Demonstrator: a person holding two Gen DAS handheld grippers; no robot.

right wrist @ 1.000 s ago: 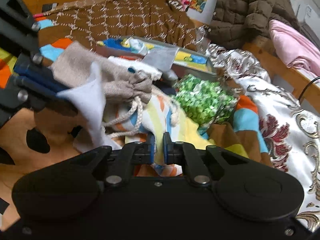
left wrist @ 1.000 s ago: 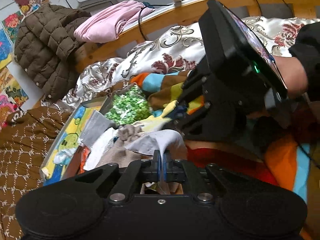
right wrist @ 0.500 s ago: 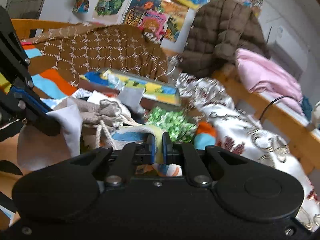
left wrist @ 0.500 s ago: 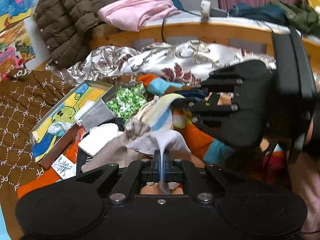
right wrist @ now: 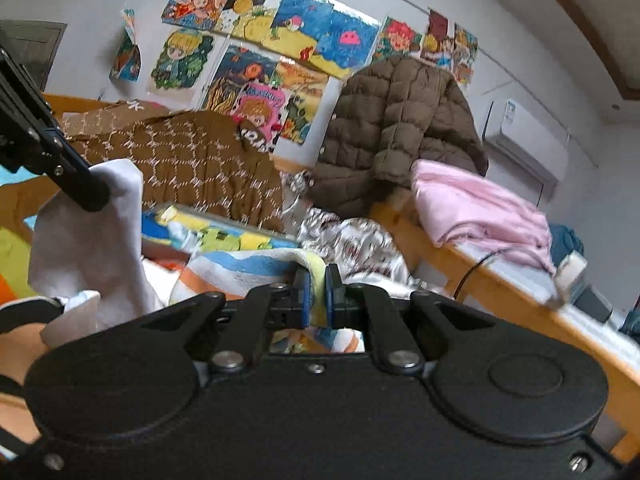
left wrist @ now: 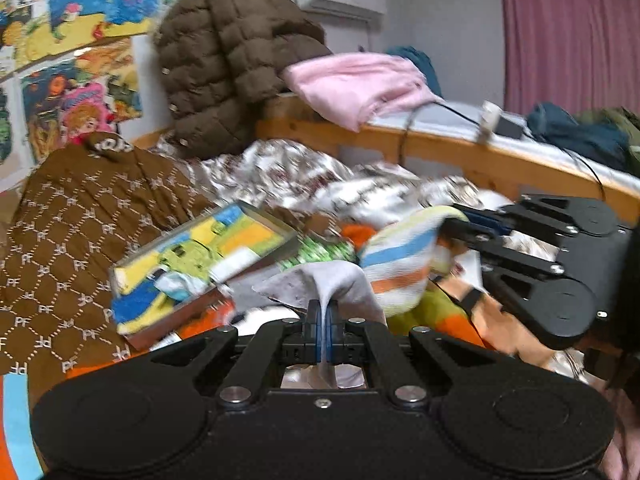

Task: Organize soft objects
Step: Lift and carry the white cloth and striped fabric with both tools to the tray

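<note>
Left gripper [left wrist: 322,330] clamps white cloth [left wrist: 320,280] — right gripper [right wrist: 317,294] grips striped cloth [right wrist: 248,268] (posters right-view only).

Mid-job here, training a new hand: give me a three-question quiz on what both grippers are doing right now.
1. True or false: the left gripper is shut on a white cloth.
2. What does the right gripper hold? A) the pink blanket B) the striped cloth C) the brown jacket
3. Fill in: the colourful box lies on the bed beside the brown patterned ____.

Key
1. True. The cloth is pinched between the closed fingers, also seen in the right view.
2. B. The striped cloth sits between its fingers; the pink blanket and brown jacket are by the far rail.
3. Quilt.
</note>
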